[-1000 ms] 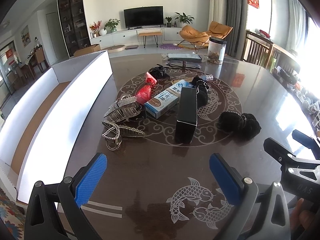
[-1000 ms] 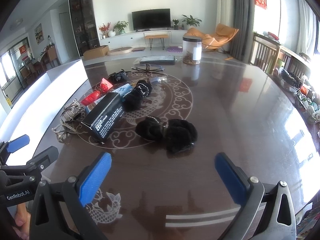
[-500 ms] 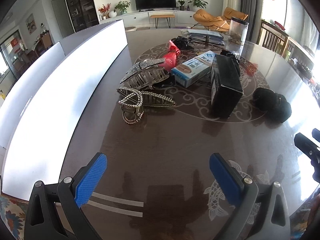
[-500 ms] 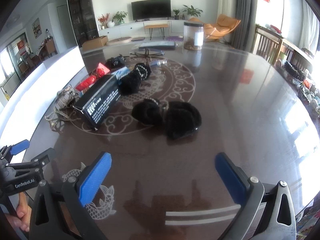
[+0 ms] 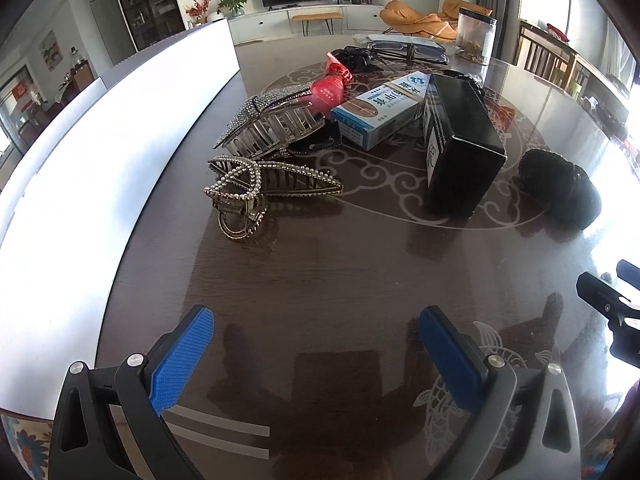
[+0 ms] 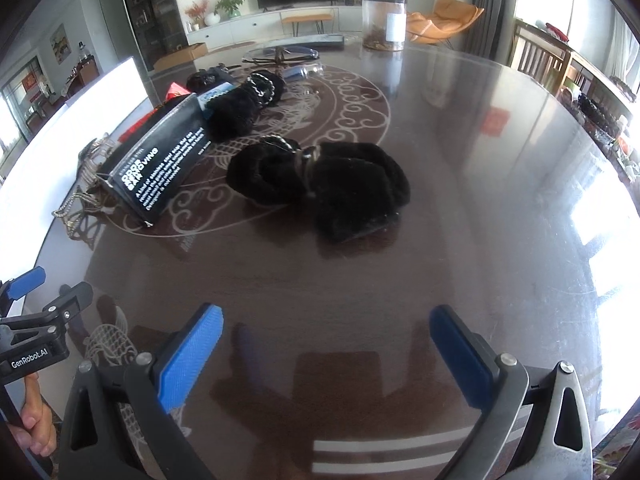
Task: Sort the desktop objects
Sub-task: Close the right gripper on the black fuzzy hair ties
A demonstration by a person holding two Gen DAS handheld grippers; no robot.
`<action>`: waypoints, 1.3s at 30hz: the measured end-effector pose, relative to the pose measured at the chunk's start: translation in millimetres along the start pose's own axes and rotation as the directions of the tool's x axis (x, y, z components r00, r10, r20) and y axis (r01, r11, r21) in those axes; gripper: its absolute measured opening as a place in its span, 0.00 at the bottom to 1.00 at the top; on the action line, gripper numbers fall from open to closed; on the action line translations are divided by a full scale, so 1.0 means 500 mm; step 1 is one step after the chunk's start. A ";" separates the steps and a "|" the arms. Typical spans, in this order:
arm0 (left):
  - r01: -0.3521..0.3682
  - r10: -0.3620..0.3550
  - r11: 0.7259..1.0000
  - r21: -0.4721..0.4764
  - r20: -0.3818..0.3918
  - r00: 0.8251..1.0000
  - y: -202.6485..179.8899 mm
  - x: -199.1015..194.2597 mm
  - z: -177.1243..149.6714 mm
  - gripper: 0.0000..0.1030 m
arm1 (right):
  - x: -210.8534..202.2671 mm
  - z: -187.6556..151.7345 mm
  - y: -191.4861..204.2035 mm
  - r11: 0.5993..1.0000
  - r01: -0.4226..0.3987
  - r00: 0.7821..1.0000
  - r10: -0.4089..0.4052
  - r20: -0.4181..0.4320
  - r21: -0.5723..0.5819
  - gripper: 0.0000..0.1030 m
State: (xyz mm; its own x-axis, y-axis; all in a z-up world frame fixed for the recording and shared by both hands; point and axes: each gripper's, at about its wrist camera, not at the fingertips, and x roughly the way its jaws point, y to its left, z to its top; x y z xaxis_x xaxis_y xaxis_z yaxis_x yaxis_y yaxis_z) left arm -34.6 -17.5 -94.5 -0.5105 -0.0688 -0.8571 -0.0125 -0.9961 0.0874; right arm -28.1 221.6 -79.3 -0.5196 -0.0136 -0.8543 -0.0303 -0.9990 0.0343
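Observation:
Objects lie in a cluster on the dark round table. A pearl hair claw lies nearest my left gripper, which is open and empty above the table. Behind it lie a rhinestone hair claw, a red packet, a blue-white box and a black box. A black fluffy scrunchie lies ahead of my right gripper, which is open and empty. A second black scrunchie lies further back.
A long white box runs along the table's left edge. Glasses and a clear jar stand at the far side. The left gripper also shows in the right wrist view. Chairs stand at the right.
Both grippers have moved forward and lower toward the objects: the left toward the hair claws, the right toward the black scrunchie. Both stay open.

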 end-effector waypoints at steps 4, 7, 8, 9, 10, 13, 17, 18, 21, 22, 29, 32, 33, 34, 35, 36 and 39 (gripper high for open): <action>0.009 -0.009 1.000 0.000 -0.004 1.000 -0.001 0.007 0.004 1.00 | 0.015 0.006 -0.003 1.000 0.008 1.000 -0.008 -0.006 -0.007 1.00; 0.020 -0.020 1.000 0.002 -0.005 1.000 -0.002 0.011 0.006 1.00 | 0.026 0.016 0.000 0.999 0.019 1.000 -0.019 -0.004 -0.031 1.00; 0.030 -0.030 1.000 0.000 -0.010 1.000 0.000 0.012 0.007 1.00 | 0.031 0.020 0.003 0.999 0.024 1.000 -0.024 -0.003 -0.043 1.00; 0.042 -0.043 0.999 -0.004 -0.016 0.999 0.004 0.014 0.008 1.00 | 0.036 0.028 0.005 0.998 0.019 1.000 -0.020 0.000 -0.057 1.00; 0.065 -0.065 0.998 -0.016 -0.029 0.997 0.009 0.020 0.011 1.00 | 0.039 0.036 0.007 0.998 0.015 1.000 -0.015 0.000 -0.066 1.00; 0.084 -0.085 0.996 -0.016 -0.040 0.996 0.010 0.027 0.022 1.00 | 0.057 0.061 0.016 0.995 -0.004 1.000 0.005 0.014 -0.100 1.00; 0.106 -0.105 0.994 0.021 -0.034 0.994 -0.006 0.042 0.045 1.00 | 0.082 0.093 0.031 0.991 -0.022 0.998 0.029 0.052 -0.132 1.00; 0.109 -0.109 0.994 0.026 -0.033 0.994 -0.009 0.044 0.050 1.00 | 0.088 0.101 0.034 0.990 -0.024 0.997 0.033 0.063 -0.136 1.00; 0.125 -0.124 0.991 0.052 -0.023 0.992 -0.021 0.060 0.076 1.00 | 0.104 0.127 0.044 0.990 -0.025 0.997 0.034 0.068 -0.137 1.00; 0.131 -0.130 0.989 0.062 -0.016 0.991 -0.024 0.067 0.085 1.00 | 0.109 0.135 0.048 0.991 -0.023 0.997 0.033 0.068 -0.135 1.00; 0.154 -0.154 0.983 0.099 -0.012 0.988 -0.054 0.119 0.181 1.00 | 0.141 0.184 0.047 0.992 -0.022 0.997 0.031 0.068 -0.121 1.00; 0.165 -0.169 0.979 0.120 0.023 0.985 -0.062 0.136 0.204 1.00 | 0.139 0.184 0.043 0.993 -0.021 0.997 0.029 0.067 -0.117 1.00; 0.170 -0.177 0.977 0.127 0.041 0.983 -0.061 0.138 0.205 1.00 | 0.139 0.184 0.041 0.993 -0.022 0.997 0.030 0.067 -0.116 1.00; 0.177 -0.185 0.976 0.129 0.052 0.981 -0.059 0.138 0.205 1.00 | 0.139 0.184 0.041 0.993 -0.022 0.997 0.030 0.067 -0.116 1.00; 0.176 -0.184 0.976 0.130 0.053 0.982 -0.060 0.139 0.206 1.00 | 0.140 0.184 0.041 0.993 -0.022 0.997 0.030 0.067 -0.116 1.00; 0.174 -0.182 0.976 0.128 0.054 0.982 -0.060 0.140 0.207 1.00 | 0.139 0.184 0.041 0.993 -0.022 0.997 0.030 0.067 -0.116 1.00; 0.167 -0.175 0.979 0.120 0.061 0.983 -0.060 0.139 0.204 1.00 | 0.140 0.184 0.041 0.993 -0.022 0.997 0.030 0.067 -0.116 1.00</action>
State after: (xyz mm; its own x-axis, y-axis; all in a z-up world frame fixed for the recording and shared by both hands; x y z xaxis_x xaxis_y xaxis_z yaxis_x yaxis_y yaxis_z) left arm -157.5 13.2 -104.6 -0.5519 0.1103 -0.8266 -0.2010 -0.9796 0.0035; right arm -143.6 204.1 -90.6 -0.5765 -0.0403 -0.8161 0.0803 -0.9967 -0.0075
